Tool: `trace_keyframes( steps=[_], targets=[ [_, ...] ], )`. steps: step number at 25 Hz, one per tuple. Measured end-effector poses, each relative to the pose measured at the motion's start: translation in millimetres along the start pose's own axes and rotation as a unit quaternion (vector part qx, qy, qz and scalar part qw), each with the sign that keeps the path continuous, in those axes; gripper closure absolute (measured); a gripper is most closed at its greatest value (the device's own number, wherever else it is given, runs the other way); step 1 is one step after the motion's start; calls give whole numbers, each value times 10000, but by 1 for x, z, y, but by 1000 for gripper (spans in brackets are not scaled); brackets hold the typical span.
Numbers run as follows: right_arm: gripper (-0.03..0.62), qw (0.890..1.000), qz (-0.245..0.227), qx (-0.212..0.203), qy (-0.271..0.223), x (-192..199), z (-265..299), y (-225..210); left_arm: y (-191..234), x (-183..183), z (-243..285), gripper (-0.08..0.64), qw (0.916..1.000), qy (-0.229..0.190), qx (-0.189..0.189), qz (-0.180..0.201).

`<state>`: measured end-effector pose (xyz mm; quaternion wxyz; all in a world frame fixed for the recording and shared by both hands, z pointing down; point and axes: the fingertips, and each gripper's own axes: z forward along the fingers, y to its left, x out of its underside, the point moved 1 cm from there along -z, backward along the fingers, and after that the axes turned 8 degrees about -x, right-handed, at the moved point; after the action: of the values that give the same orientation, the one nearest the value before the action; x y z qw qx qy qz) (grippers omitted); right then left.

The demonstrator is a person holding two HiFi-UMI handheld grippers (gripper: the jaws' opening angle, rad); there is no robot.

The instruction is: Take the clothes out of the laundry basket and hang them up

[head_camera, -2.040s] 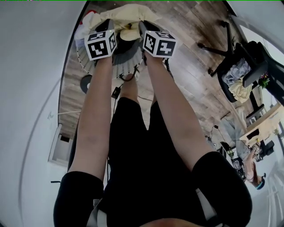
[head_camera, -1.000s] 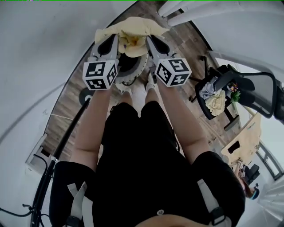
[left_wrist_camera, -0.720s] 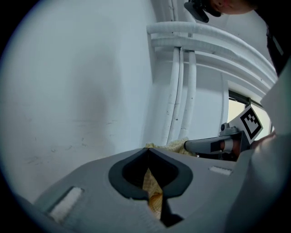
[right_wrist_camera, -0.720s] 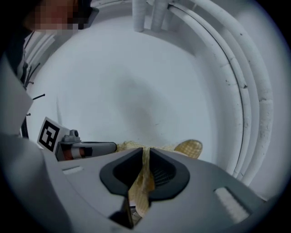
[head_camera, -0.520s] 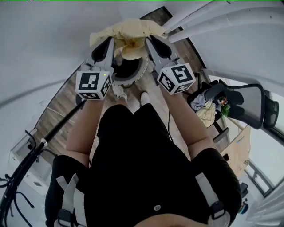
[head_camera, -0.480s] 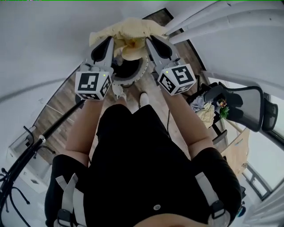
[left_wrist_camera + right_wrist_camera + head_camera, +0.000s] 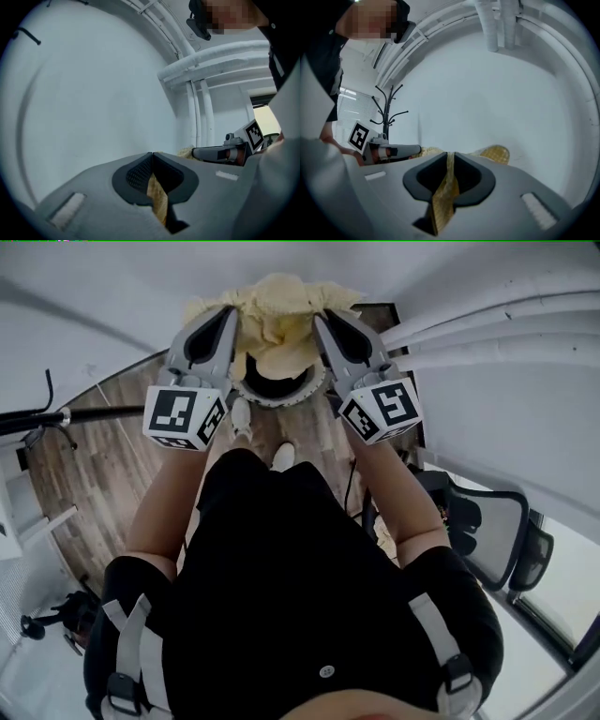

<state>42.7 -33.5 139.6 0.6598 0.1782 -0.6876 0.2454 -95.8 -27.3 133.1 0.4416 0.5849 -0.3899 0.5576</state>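
Closest in the head view is the person's black top [image 7: 281, 596], with both bare forearms reaching away toward 12 o'clock. The left gripper [image 7: 225, 320] lies at about 11 o'clock and the right gripper [image 7: 325, 322] at about 1 o'clock, each with its marker cube nearest the body. In the left gripper view the jaws of the left gripper [image 7: 152, 158] are pressed together on a thin fold of the yellow cloth [image 7: 158, 199], which hangs down out of the gap. In the right gripper view the right gripper [image 7: 451, 158] is likewise clamped narrow on a strip of the same cloth [image 7: 443, 197], and more of it bunches just past the tips at 1 o'clock. From the head the yellow cloth [image 7: 272, 315] is held up between the two grippers at 12 o'clock, a loose bundle spanning from one jaw tip to the other. Below it on the wooden floor [image 7: 103, 474] stands the round laundry basket [image 7: 272, 401], just beyond the person's pale shoes [image 7: 241, 414]. An office chair [image 7: 492, 535] sits at 4 o'clock, well apart. Farthest off are a plain white wall [image 7: 93, 93] with white pipes [image 7: 201, 98] running up it, and a dark coat stand [image 7: 386, 110] at 9 o'clock in the right gripper view.
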Motion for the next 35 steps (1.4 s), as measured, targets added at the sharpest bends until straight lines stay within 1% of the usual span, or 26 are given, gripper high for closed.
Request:
trace_keyframes(
  steps=[5,9,13,16,19,25,30,35],
  targets=[
    [543,9973,-31,-723,-110,-13,7,58,14,-18,-68,551,9977,-161,-659,64],
    [543,9916,-18,-1274,-223,-24,25,110,35,-34,-124,551,9924,-268,-1192,150],
    [543,9799,57,-1977,-281,-28,56,165,66,-46,-184,551,9807,-349,-1909,231],
    [543,9727,91,-2300,-304,-30,75,197,87,-54,-216,549,9725,-417,-2275,278],
    [543,9647,106,-2613,-300,-32,97,239,112,-64,-256,549,9640,-478,-2604,263],
    [542,9518,112,-3045,-355,-42,147,316,167,-90,-327,549,9485,-653,-3079,357],
    [541,9417,121,-3351,-260,-34,195,369,216,-93,-374,549,9356,-677,-3444,385],
    [541,9364,114,-3506,-106,-20,238,406,262,-90,-405,549,9247,-622,-3731,438]
  ],
)
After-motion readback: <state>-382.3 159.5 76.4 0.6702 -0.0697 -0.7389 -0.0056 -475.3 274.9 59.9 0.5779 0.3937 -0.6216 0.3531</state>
